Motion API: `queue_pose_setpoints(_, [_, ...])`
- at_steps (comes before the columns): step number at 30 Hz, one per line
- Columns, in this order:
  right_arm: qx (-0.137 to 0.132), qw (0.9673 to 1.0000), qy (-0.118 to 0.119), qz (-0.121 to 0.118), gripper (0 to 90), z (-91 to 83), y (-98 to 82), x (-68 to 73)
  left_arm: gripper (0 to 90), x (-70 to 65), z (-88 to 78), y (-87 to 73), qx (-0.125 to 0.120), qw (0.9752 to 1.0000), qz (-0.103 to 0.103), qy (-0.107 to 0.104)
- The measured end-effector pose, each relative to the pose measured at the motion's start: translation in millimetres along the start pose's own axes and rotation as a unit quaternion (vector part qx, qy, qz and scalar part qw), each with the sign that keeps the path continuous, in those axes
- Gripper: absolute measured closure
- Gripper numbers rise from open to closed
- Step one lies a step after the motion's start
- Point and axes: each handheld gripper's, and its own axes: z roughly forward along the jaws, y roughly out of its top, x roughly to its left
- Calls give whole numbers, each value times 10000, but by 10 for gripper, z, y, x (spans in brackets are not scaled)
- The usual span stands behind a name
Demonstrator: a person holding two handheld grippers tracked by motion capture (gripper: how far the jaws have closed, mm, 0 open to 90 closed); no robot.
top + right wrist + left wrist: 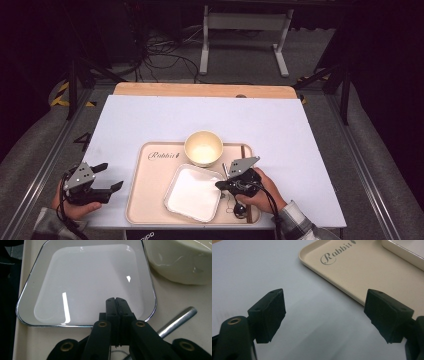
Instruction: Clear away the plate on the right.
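Items on the white counter [150, 120]: beige plastic tray [150, 200] lettered "Rabbit", set at the near edge, middle. On it, a round cream bowl [203, 148] at the tray's far edge; a white square plate with a thin dark rim [194, 194] in the tray's middle, toward its near edge; a metal utensil handle [178, 321] beside the plate's right-hand corner, its working end hidden.

Right claw [117, 305]: jaws pressed fully together with nothing between them, tips over the plate's rim at the corner nearest the handle.

Left claw [324, 315]: jaws spread wide, empty, poised above bare counter just off the tray's left edge.

Handling note, as a judgement: the plate's rim is thin and glossy, so the right claw should open first, straddle the rim squarely, and close gently; the left claw can steady the tray's edge.
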Motion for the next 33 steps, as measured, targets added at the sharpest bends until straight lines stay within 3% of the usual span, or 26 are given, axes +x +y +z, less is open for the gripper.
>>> queue_pose_setpoints(2, [41,10000,-56,-38,900,-26,-20,1,183,-1,2,2,11,10000,9,-5])
queue_pose_setpoints(11, [167,9983,-518,186,873,-69,-123,-135,183,4,12,0,31,10000,18,-18])
queue_pose_setpoints(14, [111,9981,-534,286,860,-77,-144,-175,182,4,10,-2,19,10000,15,-28])
queue_pose_setpoints(16, [-80,9984,-490,277,840,-98,-134,-173,182,6,8,-2,5,10000,-7,-12])
queue_pose_setpoints(20, [-289,9975,-642,34,796,-184,-76,-104,182,1,6,3,-17,10000,1,-28])
queue_pose_setpoints(25, [-423,9950,-907,-37,762,-274,-62,-81,182,-6,15,10,-10,10000,13,-62])
queue_pose_setpoints(27, [-491,9923,-1134,-85,692,-352,-63,-71,182,-6,16,12,-29,10000,2,-56])
queue_pose_setpoints(33, [-597,9883,-1401,-46,638,-489,-111,-78,182,-5,31,17,-24,10000,20,-74])
